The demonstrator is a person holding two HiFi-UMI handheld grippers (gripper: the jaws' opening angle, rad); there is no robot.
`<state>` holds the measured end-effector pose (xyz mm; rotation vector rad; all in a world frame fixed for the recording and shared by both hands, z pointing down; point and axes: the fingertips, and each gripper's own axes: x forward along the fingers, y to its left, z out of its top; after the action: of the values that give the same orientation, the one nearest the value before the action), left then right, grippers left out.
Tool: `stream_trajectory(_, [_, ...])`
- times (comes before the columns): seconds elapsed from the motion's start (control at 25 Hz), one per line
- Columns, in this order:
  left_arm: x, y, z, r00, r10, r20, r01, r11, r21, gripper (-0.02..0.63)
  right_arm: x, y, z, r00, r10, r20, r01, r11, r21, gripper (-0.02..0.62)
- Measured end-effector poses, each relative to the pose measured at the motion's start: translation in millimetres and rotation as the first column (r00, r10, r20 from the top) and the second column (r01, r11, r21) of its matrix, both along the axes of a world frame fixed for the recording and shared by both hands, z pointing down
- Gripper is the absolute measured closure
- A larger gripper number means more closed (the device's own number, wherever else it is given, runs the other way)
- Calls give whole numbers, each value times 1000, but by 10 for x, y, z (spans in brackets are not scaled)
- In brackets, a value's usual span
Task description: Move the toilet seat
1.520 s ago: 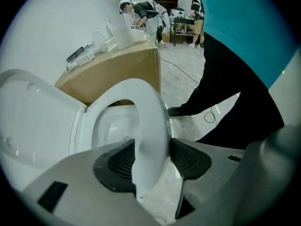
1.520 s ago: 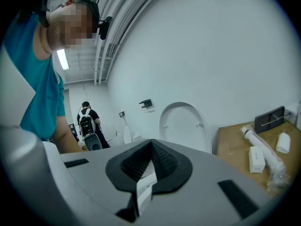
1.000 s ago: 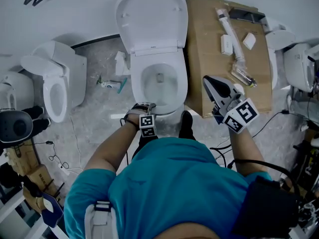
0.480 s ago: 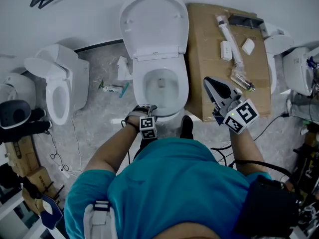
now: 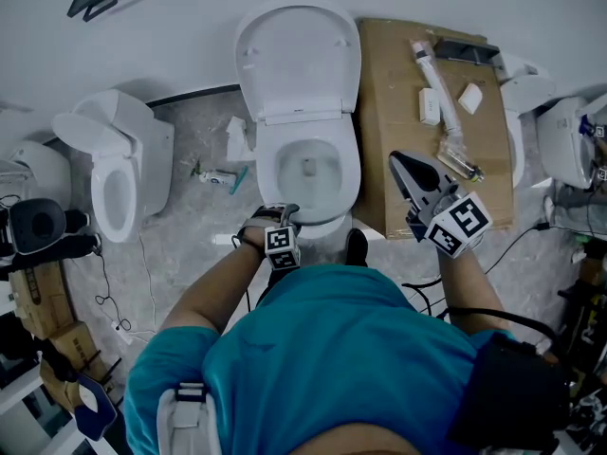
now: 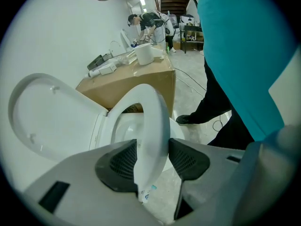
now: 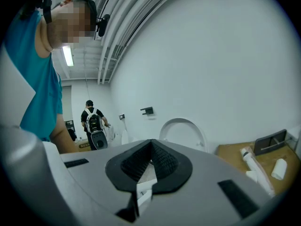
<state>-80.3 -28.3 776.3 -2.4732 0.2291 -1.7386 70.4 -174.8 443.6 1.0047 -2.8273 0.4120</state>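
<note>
Toilet seat [image 6: 153, 126], centre of the head view: its front rim is clamped by the left gripper [image 5: 287, 211], whose jaws have just been closing on it. It seems only slightly off the bowl [image 5: 309, 171], and the lid [image 5: 299, 55] is already up. The right gripper [image 5: 400, 162], at mid-right, has its jaws together and empty. Most of the move appears to remain.

The toilet seat [image 6: 151, 121] is seen in plain white, as is the wall [image 5: 171, 27]. The box [image 5: 398, 112] is coloured cardboard brown, the shirt [image 5: 332, 349] teal, and the floor [image 5: 190, 207] mottled grey. Black-and-white square markers [image 5: 459, 222] are borne on the grey right gripper [image 5: 395, 159].
</note>
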Motion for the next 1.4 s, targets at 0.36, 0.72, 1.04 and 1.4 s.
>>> stream_trajectory(0.36, [-37,-102,-224,999,-42,-29,43,998,50,453,3,33,-113,1000,5,-1,-5,1000,14,597])
stream_trajectory(0.72, [-50,-263,-412,995,-80,-65,85,993,77,460,-13,60,-201,1000,2,1,-2,1000,28,597])
stream_trajectory(1.04, [-62,-416,-566,989,-108,-102,117,989,86,463,9,96,-257,1000,6,3,-6,999,36,597])
stream_trajectory(1.4, [-104,-620,-777,976,-159,-152,175,980,97,463,3,151,-310,1000,9,3,-9,999,44,597])
